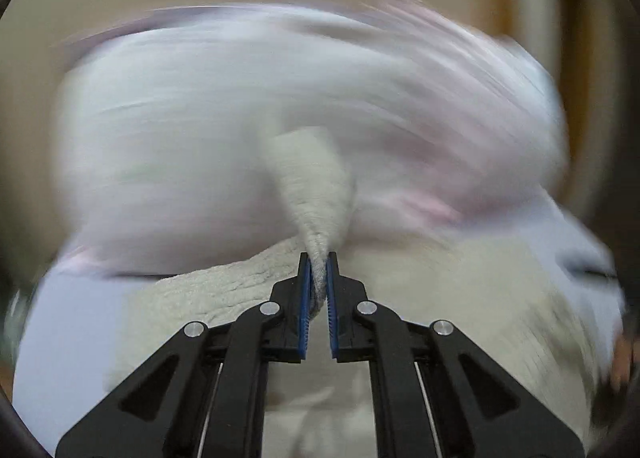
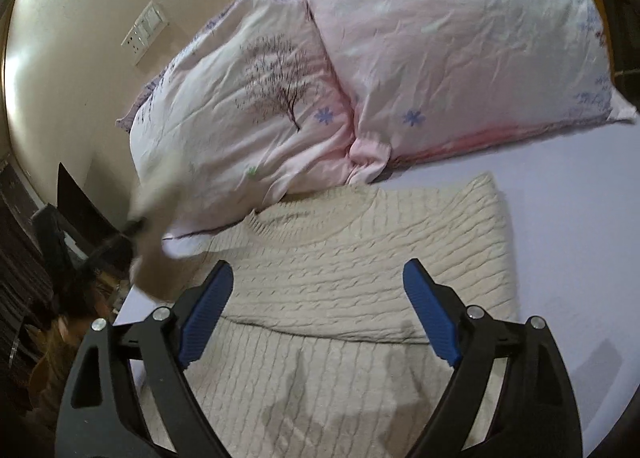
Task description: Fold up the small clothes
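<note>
Left wrist view: heavily motion-blurred. Left gripper (image 1: 318, 282) pinched tight on a twisted bunch of cream cable-knit sweater (image 1: 312, 194), likely a sleeve, lifted toward the pillows (image 1: 240, 118).

Right wrist view: right gripper (image 2: 318, 310) spread wide, holding nothing, poised above the sweater body (image 2: 360, 258), which lies flat on the lavender bedsheet (image 2: 560, 218), one side already folded in, just below two pink pillows.

Risk: the thin pinch slipping mid-swing, or the pull dragging the unpinned body askew.
</note>
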### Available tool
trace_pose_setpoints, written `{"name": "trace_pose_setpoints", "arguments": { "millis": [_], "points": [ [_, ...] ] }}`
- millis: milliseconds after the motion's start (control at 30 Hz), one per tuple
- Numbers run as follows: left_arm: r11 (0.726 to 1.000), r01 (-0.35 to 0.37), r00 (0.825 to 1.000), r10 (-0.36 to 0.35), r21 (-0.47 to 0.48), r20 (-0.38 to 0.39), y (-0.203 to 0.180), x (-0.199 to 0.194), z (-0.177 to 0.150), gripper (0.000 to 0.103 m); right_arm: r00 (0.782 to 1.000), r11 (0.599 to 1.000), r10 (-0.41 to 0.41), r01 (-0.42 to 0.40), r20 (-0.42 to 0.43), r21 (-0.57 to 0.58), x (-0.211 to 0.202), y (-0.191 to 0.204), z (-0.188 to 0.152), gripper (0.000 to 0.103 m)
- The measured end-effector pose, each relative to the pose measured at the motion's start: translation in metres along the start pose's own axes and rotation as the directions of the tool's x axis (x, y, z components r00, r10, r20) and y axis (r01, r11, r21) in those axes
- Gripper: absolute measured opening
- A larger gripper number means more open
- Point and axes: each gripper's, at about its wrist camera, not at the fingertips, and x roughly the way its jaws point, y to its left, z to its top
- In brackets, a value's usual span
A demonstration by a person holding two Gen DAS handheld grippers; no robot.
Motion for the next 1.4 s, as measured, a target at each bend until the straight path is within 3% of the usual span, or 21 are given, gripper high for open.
{"name": "trace_pose_setpoints", "arguments": {
  "millis": [67, 133, 167, 200, 267, 400, 433, 467, 500, 567, 633, 667, 733, 800, 867, 933, 1033, 1167, 1267, 1333, 1400],
  "points": [
    [0.981, 0.102, 0.990, -0.085, 0.162, -0.110, -0.066, 0.021, -0.021, 0.013, 0.999, 1.000, -0.001, 0.003, -0.037, 0.030, 0.007, -0.007, 0.000, 0.087],
    [0.968, 0.131, 0.985, -0.102, 0.216, -0.141, -0.085, 0.018, -0.036, 0.015, 0.997, 0.998, -0.002, 0.007, -0.074, 0.070, 0.013, -0.016, 0.001, 0.083],
    [0.968, 0.131, 0.985, -0.103, 0.213, -0.137, -0.083, 0.012, -0.040, 0.024, 0.996, 0.996, -0.007, 0.016, -0.094, 0.092, 0.016, -0.022, 0.001, 0.076],
    [0.976, 0.118, 0.988, -0.096, 0.185, -0.121, -0.072, 0.000, -0.045, 0.042, 0.992, 0.992, -0.026, 0.041, -0.125, 0.121, 0.021, -0.031, 0.000, 0.072],
    [0.994, 0.059, 0.995, -0.051, 0.096, -0.081, -0.037, -0.028, -0.052, 0.057, 0.985, 0.984, -0.052, 0.079, -0.165, 0.162, 0.029, -0.043, -0.003, 0.060],
    [0.998, -0.051, 0.992, 0.045, -0.043, -0.117, 0.031, -0.070, -0.076, 0.064, 0.969, 0.980, -0.065, 0.107, -0.240, 0.168, 0.046, -0.048, -0.015, 0.056],
    [0.994, -0.066, 0.989, 0.054, -0.082, -0.141, 0.042, -0.079, -0.084, 0.064, 0.968, 0.984, -0.093, 0.126, -0.235, 0.126, 0.046, -0.042, -0.017, 0.050],
    [0.989, -0.072, 0.985, 0.051, -0.125, -0.164, 0.056, -0.086, -0.094, 0.064, 0.965, 0.987, -0.112, 0.135, -0.237, 0.082, 0.048, -0.035, -0.017, 0.014],
    [0.980, -0.067, 0.981, 0.030, -0.190, -0.193, 0.070, -0.096, -0.108, 0.064, 0.965, 0.992, -0.092, 0.110, -0.244, 0.059, 0.051, -0.030, -0.017, 0.007],
    [0.955, -0.029, 0.973, -0.040, -0.294, -0.226, 0.088, -0.110, -0.132, 0.064, 0.973, 0.990, -0.136, 0.142, -0.188, 0.019, 0.046, -0.022, -0.011, 0.005],
    [0.934, -0.010, 0.969, -0.079, -0.356, -0.235, 0.091, -0.116, -0.148, 0.064, 0.981, 0.983, -0.179, 0.181, -0.080, 0.015, 0.031, -0.022, 0.001, 0.005],
    [0.926, -0.001, 0.966, -0.097, -0.377, -0.239, 0.090, -0.118, -0.156, 0.064, 0.972, 0.972, -0.231, 0.232, -0.032, 0.036, 0.025, -0.028, 0.009, 0.005],
    [0.918, 0.018, 0.962, -0.124, -0.396, -0.243, 0.087, -0.121, -0.166, 0.065, 0.955, 0.953, -0.296, 0.297, -0.031, 0.054, 0.025, -0.040, 0.016, 0.007],
    [0.912, 0.040, 0.957, -0.153, -0.408, -0.247, 0.082, -0.124, -0.174, 0.066, 0.946, 0.944, -0.307, 0.317, -0.103, 0.092, 0.022, -0.051, 0.011, 0.021],
    [0.910, 0.056, 0.950, -0.175, -0.412, -0.259, 0.077, -0.128, -0.182, 0.067, 0.955, 0.956, -0.265, 0.278, -0.130, 0.096, 0.007, -0.050, -0.002, 0.056],
    [0.912, 0.062, 0.944, -0.186, -0.406, -0.272, 0.071, -0.128, -0.187, 0.067, 0.958, 0.962, -0.256, 0.265, -0.128, 0.068, -0.019, -0.045, -0.021, 0.065],
    [0.916, 0.065, 0.940, -0.189, -0.395, -0.284, 0.063, -0.132, -0.195, 0.068, 0.958, 0.966, -0.224, 0.243, -0.180, 0.088, -0.063, -0.052, -0.062, 0.064],
    [0.919, 0.069, 0.942, -0.188, -0.387, -0.279, 0.057, -0.146, -0.203, 0.067, 0.953, 0.961, -0.178, 0.222, -0.246, 0.163, -0.096, -0.062, -0.108, 0.045],
    [0.929, 0.060, 0.947, -0.169, -0.364, -0.275, 0.048, -0.155, -0.208, 0.065, 0.961, 0.966, -0.102, 0.157, -0.257, 0.207, -0.111, -0.059, -0.140, 0.038],
    [0.940, 0.039, 0.949, -0.141, -0.339, -0.280, 0.041, -0.161, -0.210, 0.052, 0.963, 0.967, 0.005, 0.064, -0.268, 0.248, -0.120, -0.054, -0.161, 0.033],
    [0.943, 0.034, 0.950, -0.133, -0.331, -0.282, 0.036, -0.164, -0.213, 0.030, 0.953, 0.955, 0.112, -0.024, -0.283, 0.297, -0.120, -0.051, -0.176, 0.025]
  ]
}}
